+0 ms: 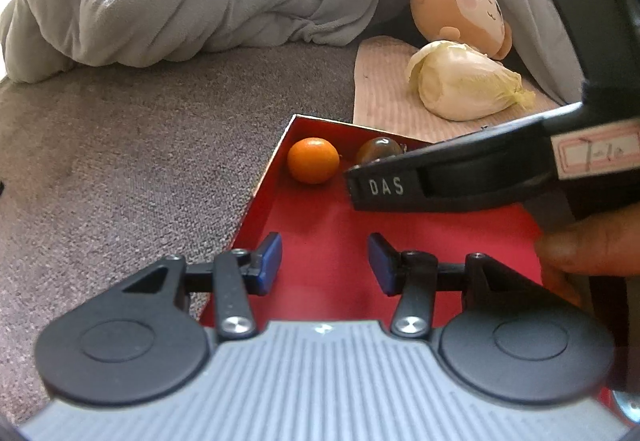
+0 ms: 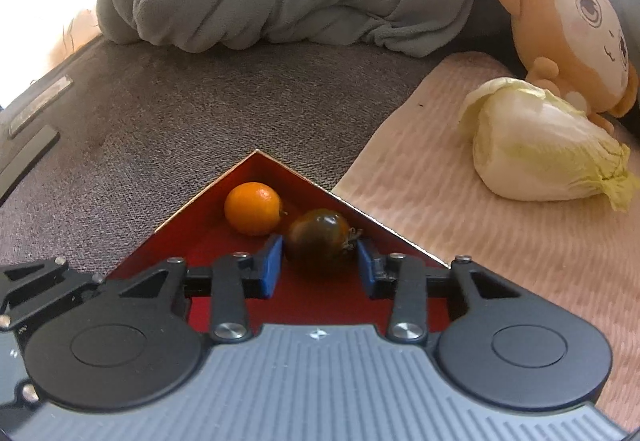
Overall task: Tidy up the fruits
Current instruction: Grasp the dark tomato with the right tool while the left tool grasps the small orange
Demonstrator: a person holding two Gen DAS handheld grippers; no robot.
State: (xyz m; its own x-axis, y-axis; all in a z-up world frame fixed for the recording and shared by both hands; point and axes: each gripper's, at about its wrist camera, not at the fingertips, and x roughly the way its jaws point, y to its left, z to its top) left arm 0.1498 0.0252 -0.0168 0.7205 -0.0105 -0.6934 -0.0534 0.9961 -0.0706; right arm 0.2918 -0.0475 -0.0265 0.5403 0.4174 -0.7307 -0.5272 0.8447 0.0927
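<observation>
Right gripper [image 2: 319, 265] jaws clamp the dark tomato [image 2: 318, 239]; orange [image 2: 253, 207] just beyond. Left gripper [image 1: 325, 264] jaws apart, empty.

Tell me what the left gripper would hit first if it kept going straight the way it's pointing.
Probably the bare floor of the red box: the left gripper points down into it with nothing between its fingers. The orange fruit sits farther ahead in the corner, though depth is hard to judge.
</observation>
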